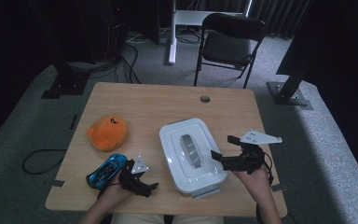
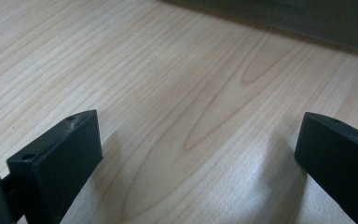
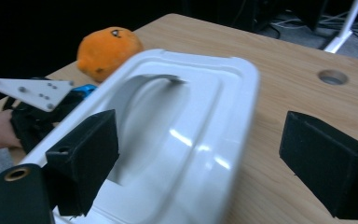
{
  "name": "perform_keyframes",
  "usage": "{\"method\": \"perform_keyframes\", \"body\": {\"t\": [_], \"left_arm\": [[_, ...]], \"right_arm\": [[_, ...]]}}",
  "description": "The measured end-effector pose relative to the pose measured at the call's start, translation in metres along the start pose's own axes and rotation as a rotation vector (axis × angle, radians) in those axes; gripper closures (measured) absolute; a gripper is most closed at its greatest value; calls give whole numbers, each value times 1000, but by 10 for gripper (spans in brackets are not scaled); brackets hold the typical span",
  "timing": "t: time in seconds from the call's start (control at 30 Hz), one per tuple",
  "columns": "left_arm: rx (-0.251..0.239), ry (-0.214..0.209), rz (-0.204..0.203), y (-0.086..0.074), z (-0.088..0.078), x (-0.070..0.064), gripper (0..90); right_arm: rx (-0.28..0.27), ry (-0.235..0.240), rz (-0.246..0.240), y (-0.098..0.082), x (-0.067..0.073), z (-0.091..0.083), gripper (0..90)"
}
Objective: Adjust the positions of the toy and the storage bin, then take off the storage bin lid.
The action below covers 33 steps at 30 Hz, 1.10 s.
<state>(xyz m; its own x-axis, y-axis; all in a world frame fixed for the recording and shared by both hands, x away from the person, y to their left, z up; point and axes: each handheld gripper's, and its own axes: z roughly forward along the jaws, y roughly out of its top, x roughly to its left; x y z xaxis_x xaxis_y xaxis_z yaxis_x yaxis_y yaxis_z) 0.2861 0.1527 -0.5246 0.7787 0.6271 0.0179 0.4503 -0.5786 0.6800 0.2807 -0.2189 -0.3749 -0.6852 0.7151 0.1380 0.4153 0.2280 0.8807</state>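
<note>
My right hand-held gripper point(image 1: 224, 148) is spread wide at the 3 o'clock edge of the white box point(image 1: 192, 154), which sits mid-desk point(image 1: 144, 100). I'd square the jaws across the rim before closing; that glossy, rounded plastic lid looks slippery. My left hand-held gripper point(image 1: 144, 183) hangs spread over bare wood grain at 7 o'clock, beside the shiny blue toy car point(image 1: 106, 169). A soft orange plush point(image 1: 106, 132) lies at 10 o'clock.
</note>
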Motion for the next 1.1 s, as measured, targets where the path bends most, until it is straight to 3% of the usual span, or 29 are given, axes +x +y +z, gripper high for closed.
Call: {"method": "perform_keyframes", "body": {"t": [0.17,0.53,0.73,0.83,1.03,1.1], "left_arm": [[0,-3,2,-2,-2,1,12],[-2,-2,-1,-2,-2,0,11],[-2,-2,-2,-2,-2,0,12],[-2,-2,-1,-2,-2,0,12],[0,-2,1,-2,-2,1,11],[1,-1,1,-2,-2,1,11]], "right_arm": [[8,27,-3,2,16,9,115],[84,-2,-46,-2,46,29,144],[117,-33,-72,-5,55,40,252],[125,-37,-76,-7,58,44,259],[159,-92,-104,-10,64,54,358],[173,-83,-102,-10,64,55,368]]}}
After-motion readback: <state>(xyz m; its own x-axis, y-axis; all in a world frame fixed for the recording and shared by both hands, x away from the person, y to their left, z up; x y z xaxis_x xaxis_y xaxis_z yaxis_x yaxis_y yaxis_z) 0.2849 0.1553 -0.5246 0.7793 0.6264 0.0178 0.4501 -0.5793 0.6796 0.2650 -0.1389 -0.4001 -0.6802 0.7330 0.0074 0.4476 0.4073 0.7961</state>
